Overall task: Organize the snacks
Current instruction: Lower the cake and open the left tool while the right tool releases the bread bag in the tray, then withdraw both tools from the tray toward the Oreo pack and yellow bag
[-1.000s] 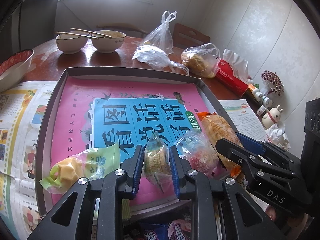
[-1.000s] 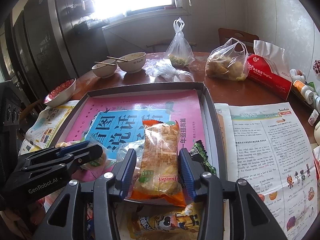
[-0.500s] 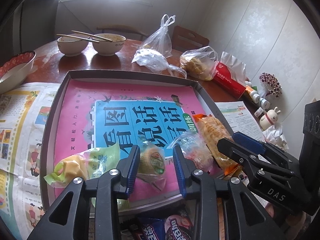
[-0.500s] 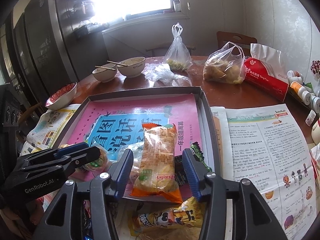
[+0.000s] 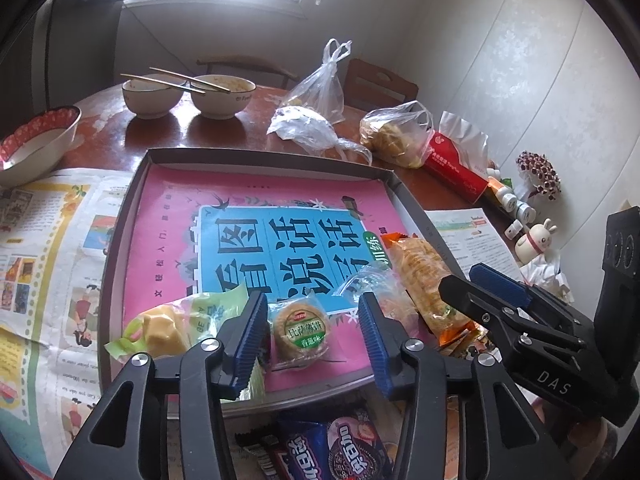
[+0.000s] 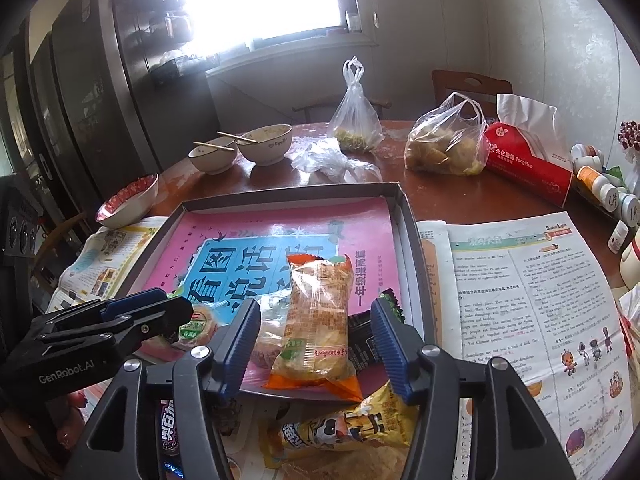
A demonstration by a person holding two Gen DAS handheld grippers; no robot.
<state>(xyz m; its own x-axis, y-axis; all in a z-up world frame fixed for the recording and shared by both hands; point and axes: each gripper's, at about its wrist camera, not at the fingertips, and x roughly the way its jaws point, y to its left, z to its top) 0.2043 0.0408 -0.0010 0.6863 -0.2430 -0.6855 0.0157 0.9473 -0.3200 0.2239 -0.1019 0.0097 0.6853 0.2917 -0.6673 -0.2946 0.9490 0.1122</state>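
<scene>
A dark shallow tray point(image 5: 256, 156) lined with a pink and blue book cover holds the snacks. My left gripper point(image 5: 310, 340) is opening around a round biscuit packet point(image 5: 300, 332) that lies flat on the tray, clear of both pads. A green packet with yellow cake point(image 5: 172, 324) sits to its left and a clear packet point(image 5: 376, 284) to its right. My right gripper point(image 6: 314, 344) is also opening. A long orange cracker packet point(image 6: 316, 320) lies between its pads, touching neither. In the right wrist view the left gripper point(image 6: 172, 300) shows at the tray point(image 6: 288, 194) edge.
Loose packets lie in front of the tray: purple cookie packs point(image 5: 344, 444), a yellow cow-print packet point(image 6: 344, 428) and a dark packet point(image 6: 364, 340). Newspapers point(image 6: 540, 300) flank the tray. Behind it stand bowls with chopsticks point(image 5: 222, 94), plastic bags point(image 6: 444, 148), a red tissue pack point(image 6: 528, 164) and small bottles point(image 6: 600, 184).
The left jaws have parted from the round biscuit packet, which has dropped flat onto the tray. The right jaws have widened away from the orange cracker packet.
</scene>
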